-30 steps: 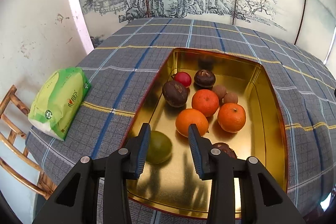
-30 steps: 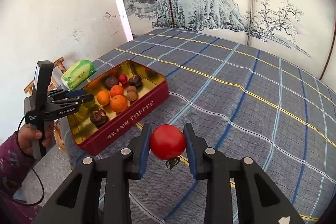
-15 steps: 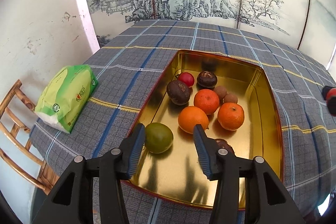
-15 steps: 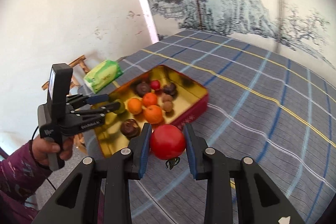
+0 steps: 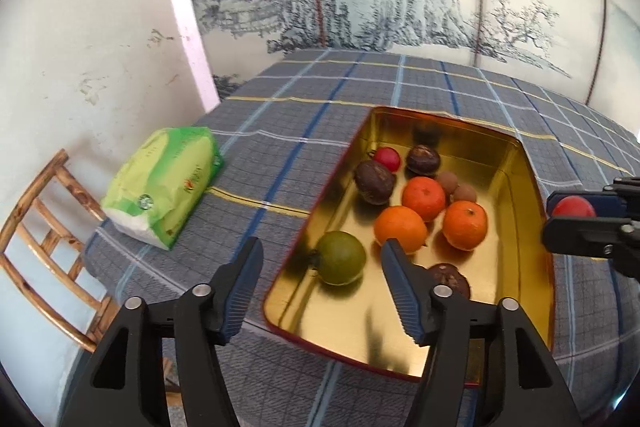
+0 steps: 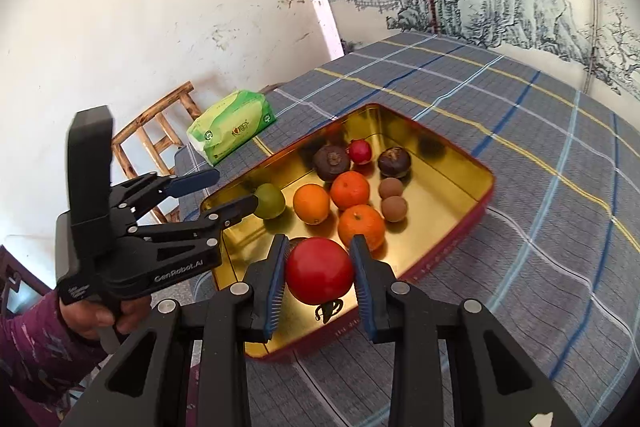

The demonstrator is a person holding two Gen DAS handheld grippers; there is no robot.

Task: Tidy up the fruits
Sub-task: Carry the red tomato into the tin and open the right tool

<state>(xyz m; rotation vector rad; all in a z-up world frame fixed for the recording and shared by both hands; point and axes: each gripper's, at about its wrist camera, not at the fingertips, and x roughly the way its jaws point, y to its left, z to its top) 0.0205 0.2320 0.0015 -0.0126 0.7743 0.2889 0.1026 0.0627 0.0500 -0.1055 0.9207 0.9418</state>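
Note:
A gold tin tray [image 5: 516,291] with red sides sits on the plaid tablecloth and holds several fruits: a green citrus [image 5: 341,257], oranges [image 5: 400,228], dark passion fruits [image 5: 375,177], small brown longans and a small red fruit. My left gripper [image 5: 320,285] is open and empty, hovering over the tray's near left corner, just short of the green citrus. My right gripper [image 6: 319,277] is shut on a red tomato [image 6: 319,270], held above the tray's near edge [image 6: 452,247]. The tomato also shows in the left wrist view [image 5: 572,207] at the tray's right rim.
A green tissue pack [image 5: 164,183] lies on the table left of the tray. A wooden chair [image 5: 44,247] stands past the table's left edge by the white wall. A painted screen backs the table. Open tablecloth lies to the right [image 6: 560,227].
My right gripper carried the tomato left, from over the cloth to above the tray's near edge. My left gripper drew back and left, opening wider; the green citrus stays in the tray.

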